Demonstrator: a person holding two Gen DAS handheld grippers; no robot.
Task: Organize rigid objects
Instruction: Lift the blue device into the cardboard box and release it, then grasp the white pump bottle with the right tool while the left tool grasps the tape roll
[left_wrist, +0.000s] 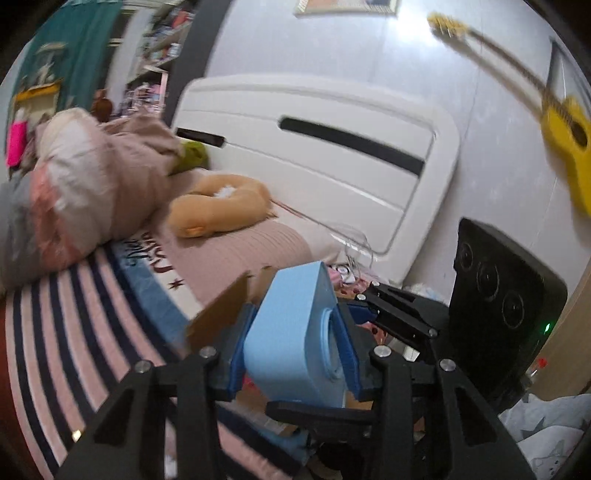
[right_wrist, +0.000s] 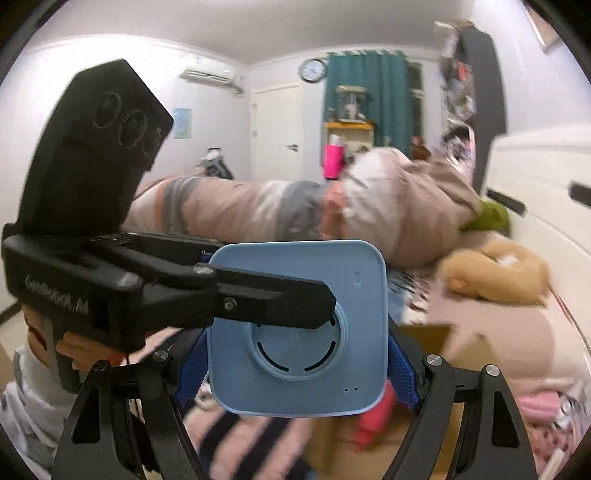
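Observation:
A light blue square box-shaped device (left_wrist: 295, 332) with a round raised disc on one face is held above the bed. My left gripper (left_wrist: 293, 354) is shut on its two flat sides with blue pads (left_wrist: 238, 350). In the right wrist view the same device (right_wrist: 299, 328) faces the camera, disc side towards me. My right gripper (right_wrist: 295, 369) has its blue pads (right_wrist: 402, 373) against the device's left and right edges. The left gripper's black finger (right_wrist: 266, 299) crosses in front of the device from the left.
A brown cardboard box (left_wrist: 218, 314) sits below the device on the striped bedspread (left_wrist: 74, 332). A tan plush ring (left_wrist: 221, 206), bundled bedding (left_wrist: 81, 184) and a white headboard (left_wrist: 314, 147) lie beyond. A yellow guitar (left_wrist: 569, 144) hangs on the wall. Pink items (right_wrist: 373, 417) lie in the box.

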